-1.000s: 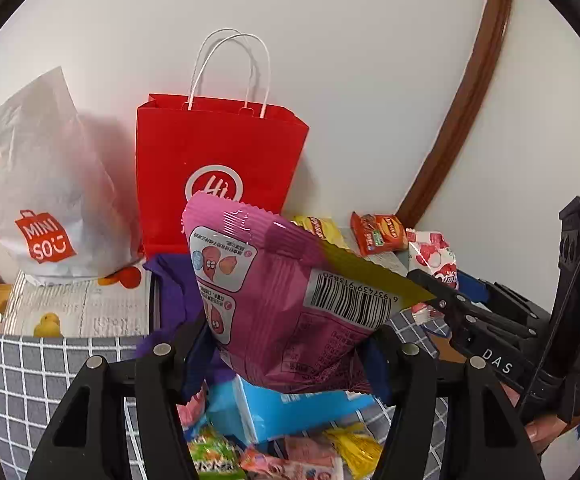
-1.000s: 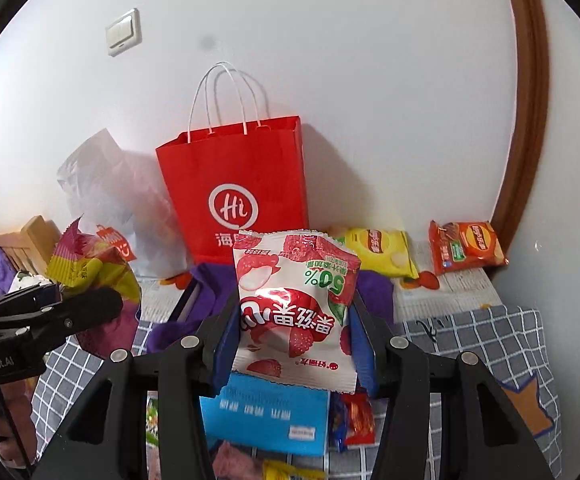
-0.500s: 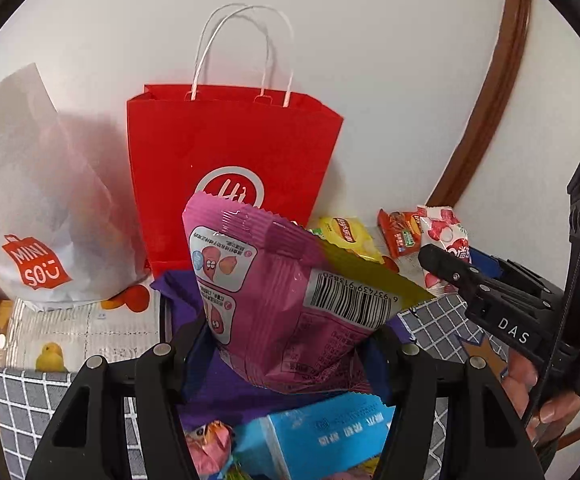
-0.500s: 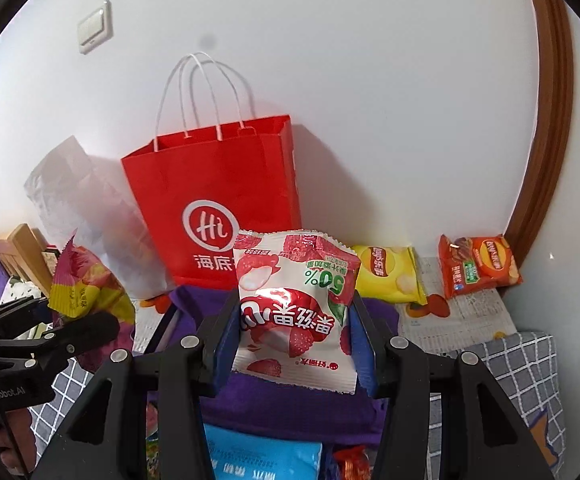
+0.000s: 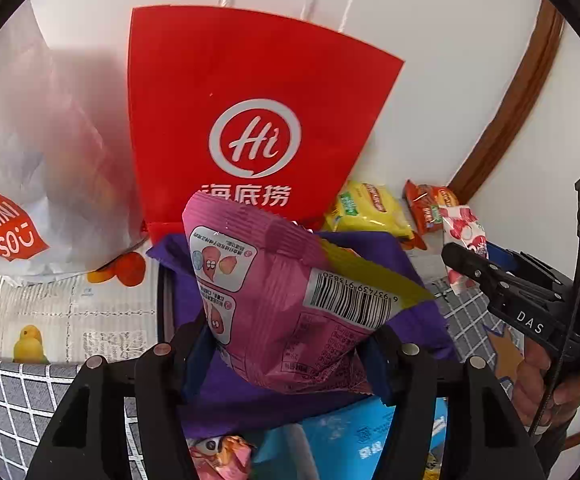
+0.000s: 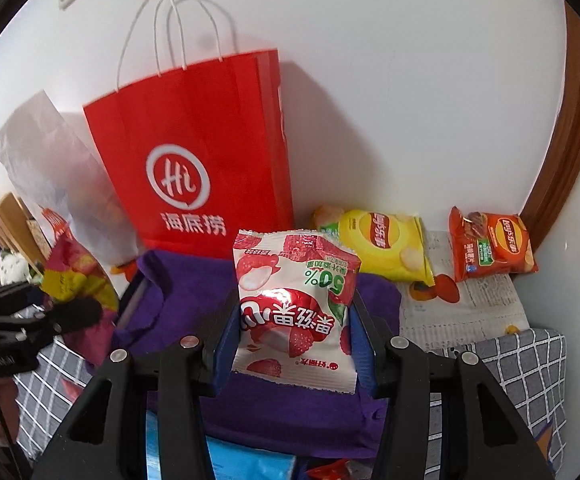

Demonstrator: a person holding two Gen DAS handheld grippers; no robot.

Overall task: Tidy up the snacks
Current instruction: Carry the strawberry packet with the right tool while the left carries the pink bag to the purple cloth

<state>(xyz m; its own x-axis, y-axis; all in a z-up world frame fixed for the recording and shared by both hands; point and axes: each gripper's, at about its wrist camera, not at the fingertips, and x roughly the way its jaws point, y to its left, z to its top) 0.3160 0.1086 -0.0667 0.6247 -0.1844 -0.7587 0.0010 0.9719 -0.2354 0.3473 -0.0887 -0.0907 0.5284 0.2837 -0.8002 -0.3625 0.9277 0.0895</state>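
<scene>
From my left wrist camera, the pink snack bag (image 5: 290,296) covers the foot of the red paper bag (image 5: 249,92), whose string handles run off the top edge. I can't read the small print on the pink bag. The blue packet (image 5: 354,436) below is half hidden by the gripper frame and cut at the bottom edge. On the right wrist view, the white plastic bag (image 6: 61,184) is blurred (its logo mostly hidden).
</scene>
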